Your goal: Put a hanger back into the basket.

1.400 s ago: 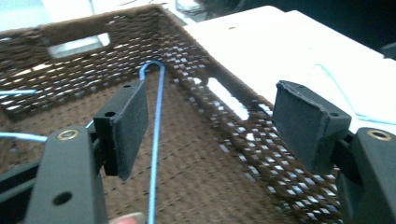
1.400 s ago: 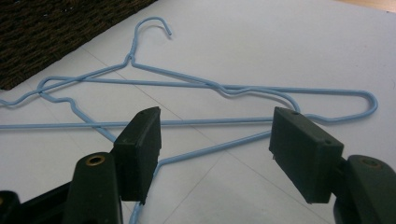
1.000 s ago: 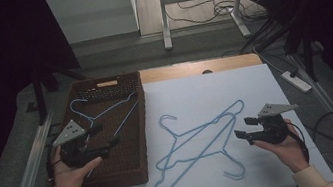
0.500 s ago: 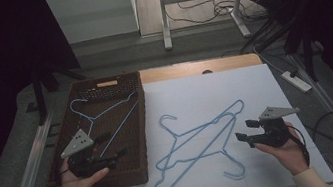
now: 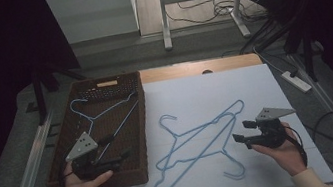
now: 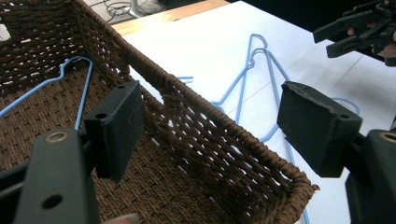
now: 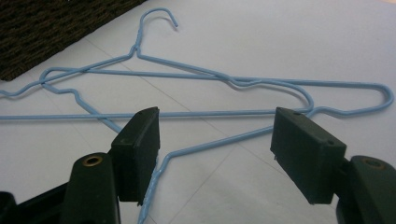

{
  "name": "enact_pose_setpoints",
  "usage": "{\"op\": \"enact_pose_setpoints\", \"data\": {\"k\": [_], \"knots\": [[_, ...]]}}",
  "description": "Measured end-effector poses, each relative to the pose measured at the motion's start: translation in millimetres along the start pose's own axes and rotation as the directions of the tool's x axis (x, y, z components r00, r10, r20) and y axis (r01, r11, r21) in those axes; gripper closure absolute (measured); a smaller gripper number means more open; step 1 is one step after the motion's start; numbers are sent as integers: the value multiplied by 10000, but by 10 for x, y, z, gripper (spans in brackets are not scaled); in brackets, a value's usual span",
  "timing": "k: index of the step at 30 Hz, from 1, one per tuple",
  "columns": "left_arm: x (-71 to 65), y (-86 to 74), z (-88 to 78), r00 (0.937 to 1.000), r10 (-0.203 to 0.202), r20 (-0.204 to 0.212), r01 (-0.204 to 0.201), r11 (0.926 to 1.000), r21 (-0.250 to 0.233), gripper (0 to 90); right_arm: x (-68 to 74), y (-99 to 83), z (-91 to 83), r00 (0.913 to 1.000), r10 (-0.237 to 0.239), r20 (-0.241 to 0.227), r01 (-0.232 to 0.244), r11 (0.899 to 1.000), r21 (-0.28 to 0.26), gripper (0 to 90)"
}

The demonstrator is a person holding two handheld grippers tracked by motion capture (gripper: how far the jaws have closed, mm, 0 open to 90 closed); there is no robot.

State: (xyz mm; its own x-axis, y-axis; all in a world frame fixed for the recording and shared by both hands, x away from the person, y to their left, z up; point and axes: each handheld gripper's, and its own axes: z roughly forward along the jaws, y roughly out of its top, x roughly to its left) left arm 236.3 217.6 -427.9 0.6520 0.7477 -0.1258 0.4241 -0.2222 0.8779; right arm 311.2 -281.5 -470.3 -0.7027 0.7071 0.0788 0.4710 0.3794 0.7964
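Blue wire hangers (image 5: pixel 198 144) lie crossed just ahead of the right gripper (image 5: pixel 243 131), jaws apart, while the empty, open left gripper (image 5: pixel 115 149) has drawn back over the wicker basket (image 5: pixel 142 127), probably after a drop-off.

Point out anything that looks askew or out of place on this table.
Two blue wire hangers lie crossed and tangled on the white table, hooks pointing opposite ways, while one hanger already lies inside the wicker basket. Nothing looks damaged or spilled.

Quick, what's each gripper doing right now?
Left gripper: jaws open, empty, over the basket.
Right gripper: jaws open, empty, above the hangers.
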Motion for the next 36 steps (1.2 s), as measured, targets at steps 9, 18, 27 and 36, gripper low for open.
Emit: {"op": "enact_pose_setpoints", "data": {"k": [9,18,27,36], "knots": [[-35,-44,40,10000,72,44,-73,9998,207,242,88,81,127,9992,-409,-19,409,9986,349,331],[-23,-105,48,10000,10,-2,-9,9994,346,246,220,186,312,9970,-744,-204,758,9942,760,357],[-36,-122,43,10000,-1,-6,1,9993,375,248,291,277,474,9961,-869,-140,880,9880,1268,393],[-37,-146,18,10000,-13,-62,15,9995,319,250,406,507,817,9972,-622,-423,685,9832,1694,407]]}}
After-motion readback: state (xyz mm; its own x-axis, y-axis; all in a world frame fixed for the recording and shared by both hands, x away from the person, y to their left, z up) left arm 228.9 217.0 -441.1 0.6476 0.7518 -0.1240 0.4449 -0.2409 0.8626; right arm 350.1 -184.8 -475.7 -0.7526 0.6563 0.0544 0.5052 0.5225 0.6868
